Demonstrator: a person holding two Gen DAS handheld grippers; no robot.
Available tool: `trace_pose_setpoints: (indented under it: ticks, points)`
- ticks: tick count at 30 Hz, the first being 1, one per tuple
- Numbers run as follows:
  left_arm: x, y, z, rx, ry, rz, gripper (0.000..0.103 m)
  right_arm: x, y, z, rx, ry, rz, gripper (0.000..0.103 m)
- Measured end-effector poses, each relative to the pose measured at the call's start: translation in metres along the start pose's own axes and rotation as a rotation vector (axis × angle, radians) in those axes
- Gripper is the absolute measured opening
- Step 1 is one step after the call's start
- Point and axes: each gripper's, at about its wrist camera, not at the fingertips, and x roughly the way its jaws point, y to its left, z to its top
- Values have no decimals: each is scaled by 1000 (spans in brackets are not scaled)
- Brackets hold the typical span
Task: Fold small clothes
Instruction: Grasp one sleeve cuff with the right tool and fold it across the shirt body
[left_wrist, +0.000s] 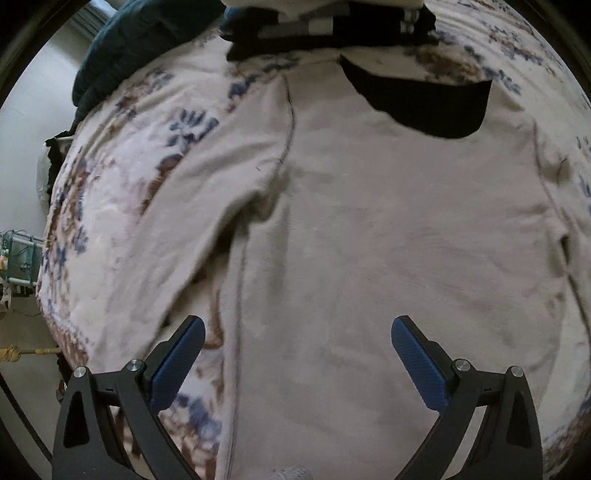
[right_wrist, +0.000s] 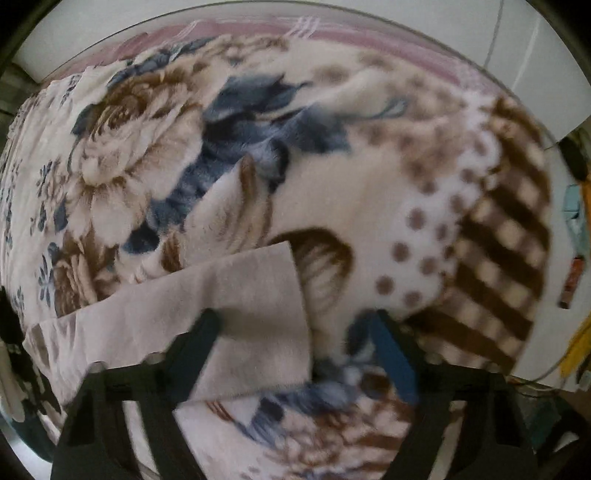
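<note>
A pale beige shirt (left_wrist: 388, 240) with a black collar (left_wrist: 436, 107) lies spread flat on a floral blanket (left_wrist: 129, 177). One sleeve (left_wrist: 207, 206) lies angled out to the left. My left gripper (left_wrist: 297, 332) is open, hovering over the shirt's lower part, holding nothing. In the right wrist view, another beige sleeve end (right_wrist: 229, 310) lies on the blanket (right_wrist: 369, 177). My right gripper (right_wrist: 295, 328) is open around it: the left finger rests over the cloth and the blue-padded right finger (right_wrist: 391, 354) sits past the sleeve's edge.
The blanket covers a bed. A dark teal cloth (left_wrist: 136, 40) sits at the bed's far left corner. A black and white object (left_wrist: 332, 26) lies beyond the collar. Floor and small items lie off the left bed edge (left_wrist: 22, 258). A white wall (right_wrist: 443, 22) stands behind the bed.
</note>
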Motion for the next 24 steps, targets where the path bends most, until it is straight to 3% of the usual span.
trace_pose_setpoints:
  ticks: [2, 3, 4, 7, 9, 14, 20, 24]
  points:
    - [7, 0, 0, 12, -3, 2, 103, 5, 5, -4, -33, -35, -5, 49]
    - [8, 2, 0, 12, -4, -5, 103, 3, 8, -8, -52, -62, -5, 23]
    - [7, 4, 0, 10, -7, -10, 103, 0, 13, -14, -75, -90, -26, 7]
    - [-1, 19, -1, 1, -23, -25, 103, -18, 36, -38, -169, -146, -27, 7]
    - [-7, 35, -6, -12, -37, -25, 103, -35, 65, -64, -304, -166, -30, 7]
    - [-19, 87, -36, -42, -51, 28, 103, -75, 175, -174, -798, -159, 23, 7]
    - [-23, 159, -83, -157, -23, 83, 103, -74, 280, -371, -1399, -98, 62, 6]
    - [-13, 205, -118, -290, 36, 125, 103, -22, 284, -493, -1684, 8, 20, 6]
